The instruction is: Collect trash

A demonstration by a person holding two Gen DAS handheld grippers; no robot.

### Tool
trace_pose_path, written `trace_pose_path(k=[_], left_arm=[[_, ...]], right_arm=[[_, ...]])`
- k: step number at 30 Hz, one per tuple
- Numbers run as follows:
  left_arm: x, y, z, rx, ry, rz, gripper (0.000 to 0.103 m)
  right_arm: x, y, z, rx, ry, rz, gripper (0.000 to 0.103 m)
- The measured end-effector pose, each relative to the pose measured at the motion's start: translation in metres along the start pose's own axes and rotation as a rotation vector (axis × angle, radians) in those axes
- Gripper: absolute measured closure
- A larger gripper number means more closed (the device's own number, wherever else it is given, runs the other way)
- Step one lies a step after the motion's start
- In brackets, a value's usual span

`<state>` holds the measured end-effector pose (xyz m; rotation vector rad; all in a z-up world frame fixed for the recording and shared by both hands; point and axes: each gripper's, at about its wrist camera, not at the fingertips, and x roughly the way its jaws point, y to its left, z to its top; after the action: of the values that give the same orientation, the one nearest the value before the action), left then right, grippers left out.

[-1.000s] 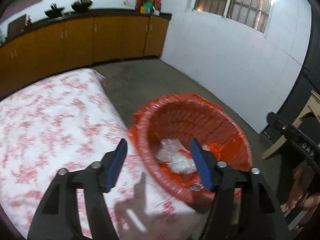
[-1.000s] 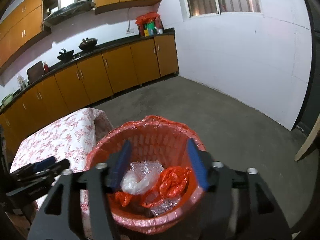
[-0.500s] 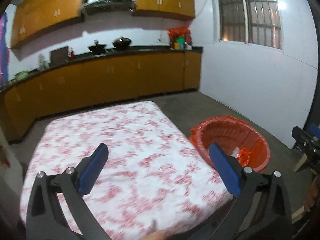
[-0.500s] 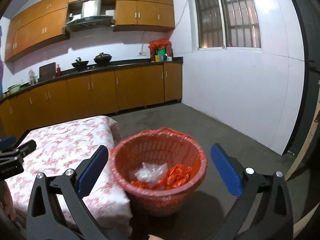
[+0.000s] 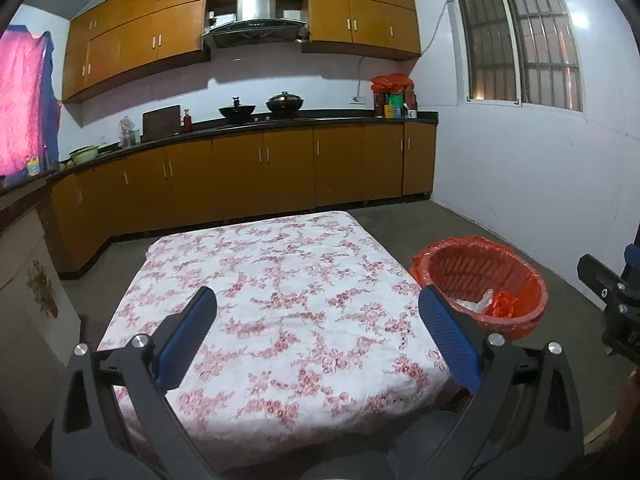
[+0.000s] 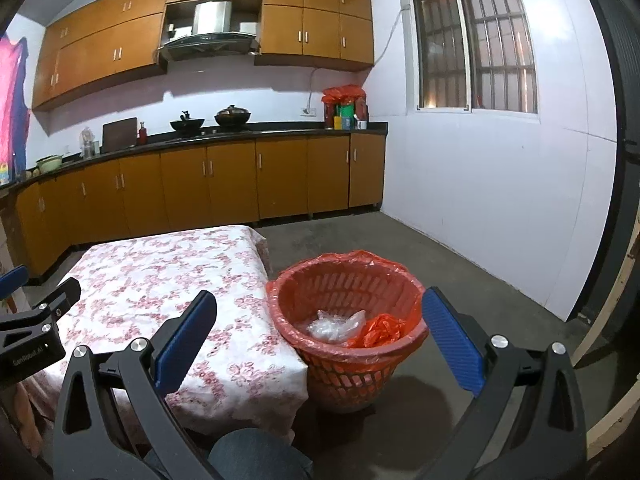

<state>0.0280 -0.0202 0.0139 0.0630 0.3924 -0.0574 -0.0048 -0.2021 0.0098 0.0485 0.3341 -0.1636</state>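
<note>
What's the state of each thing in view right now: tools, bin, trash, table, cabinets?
left tool: open, nothing between its fingers
right tool: open, nothing between its fingers
trash basket: upright on the floor beside the table, lined with an orange bag
clear plastic wrap: inside the basket
orange plastic bag scrap: inside the basket
table: covered by a floral cloth, no trash visible on it
lower cabinets: doors shut
</note>
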Motion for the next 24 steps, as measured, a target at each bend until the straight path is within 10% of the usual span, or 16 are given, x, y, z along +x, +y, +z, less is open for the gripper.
trace_pose_path(k=[24], left_arm=[[-0.023, 0.023, -0.014, -0.056, 0.054, 0.038, 0.004]], right_arm=[[-0.011, 0.018, -0.018, -0.008, 0.088, -0.017, 0.002]])
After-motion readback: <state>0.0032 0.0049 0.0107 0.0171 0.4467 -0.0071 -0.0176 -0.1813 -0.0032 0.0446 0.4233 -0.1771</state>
